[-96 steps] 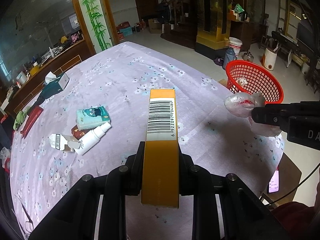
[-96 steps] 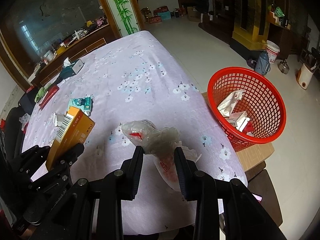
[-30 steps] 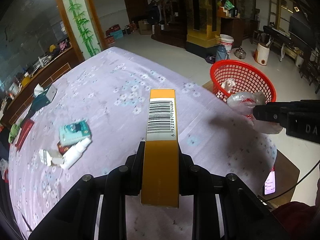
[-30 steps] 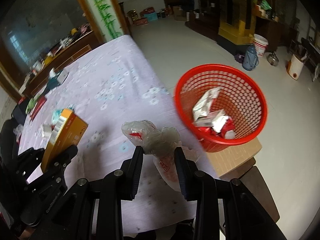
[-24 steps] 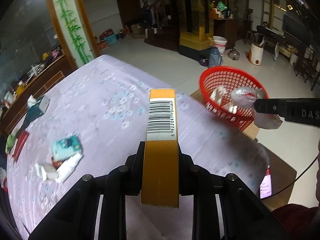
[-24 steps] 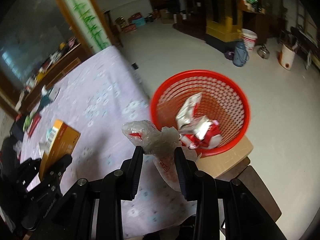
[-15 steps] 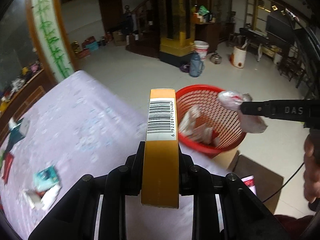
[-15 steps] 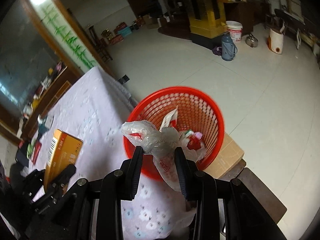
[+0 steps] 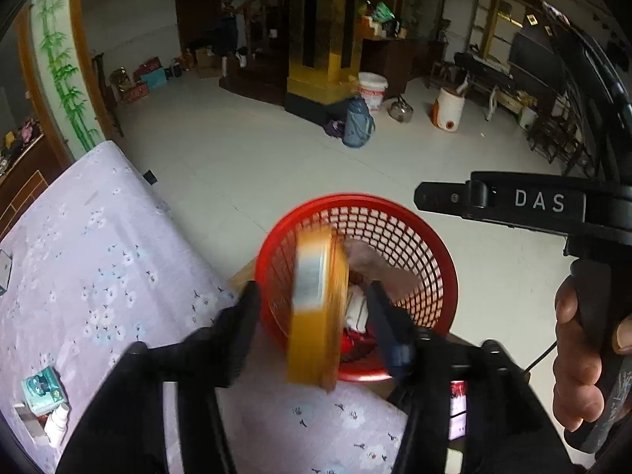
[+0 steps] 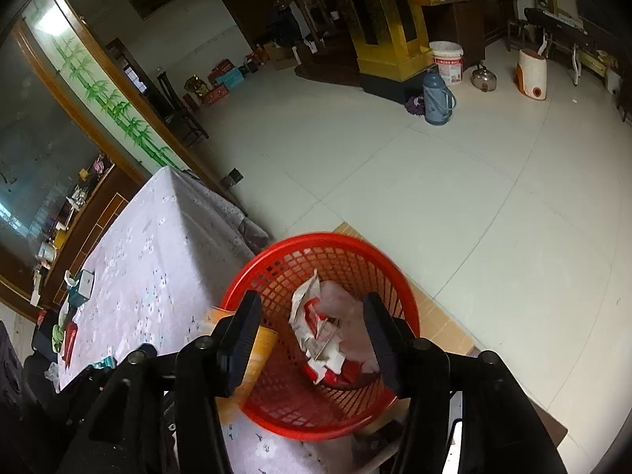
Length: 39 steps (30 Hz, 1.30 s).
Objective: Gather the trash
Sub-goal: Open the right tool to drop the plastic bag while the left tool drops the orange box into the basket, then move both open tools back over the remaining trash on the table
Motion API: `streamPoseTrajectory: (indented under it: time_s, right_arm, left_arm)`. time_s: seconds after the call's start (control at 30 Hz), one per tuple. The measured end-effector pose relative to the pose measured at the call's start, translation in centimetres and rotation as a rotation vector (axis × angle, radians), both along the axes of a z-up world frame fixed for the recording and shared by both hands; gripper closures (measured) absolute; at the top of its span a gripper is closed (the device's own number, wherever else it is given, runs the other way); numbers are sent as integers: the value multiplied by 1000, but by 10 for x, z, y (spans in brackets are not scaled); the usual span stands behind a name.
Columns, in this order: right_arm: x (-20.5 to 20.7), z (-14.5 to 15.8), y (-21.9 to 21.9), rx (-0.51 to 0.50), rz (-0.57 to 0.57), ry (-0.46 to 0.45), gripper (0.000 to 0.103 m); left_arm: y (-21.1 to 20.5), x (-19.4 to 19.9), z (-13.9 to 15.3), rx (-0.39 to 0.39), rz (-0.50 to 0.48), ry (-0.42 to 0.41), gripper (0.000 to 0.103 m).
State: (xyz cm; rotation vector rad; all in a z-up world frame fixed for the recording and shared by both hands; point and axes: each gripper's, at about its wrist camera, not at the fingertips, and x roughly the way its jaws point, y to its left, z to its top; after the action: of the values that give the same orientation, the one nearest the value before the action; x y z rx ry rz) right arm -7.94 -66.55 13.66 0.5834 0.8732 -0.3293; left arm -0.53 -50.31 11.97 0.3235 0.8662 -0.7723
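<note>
Orange box [image 9: 316,308] blurred, loose between spread jaws of left gripper [image 9: 312,316], dropping over red basket [image 9: 442,260]. Right gripper [image 10: 312,328] wide, empty above basket wrappers. Teal packet [image 9: 41,391], small white bottle [image 9: 55,426] remain on table [image 9: 98,260].

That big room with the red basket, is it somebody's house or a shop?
Most likely a house, a big living room. There is a staircase at the back, a thermos and kettle on the tiled floor, and a table with a flowery cloth.
</note>
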Motion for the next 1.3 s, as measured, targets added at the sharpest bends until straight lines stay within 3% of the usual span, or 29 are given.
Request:
streamPoseTrajectory:
  time_s: [0.27,0.5,0.87,1.3]
  right_arm:
    - [-9,1,32,-89,64,41,45]
    - [-13,-12,93,-123,185,89,45]
    - [-11,-21,205,-276,392,112,45]
    - [-5,-22,266,-302,484,120,44]
  left_arm:
    - [33,-8,-1,37,65,-25,48]
    - [96,-11,-5,51,176,-27,48]
    - [205,-28,-15,80,362,-29,48]
    - [276,-37,-19,62,479,-6,48]
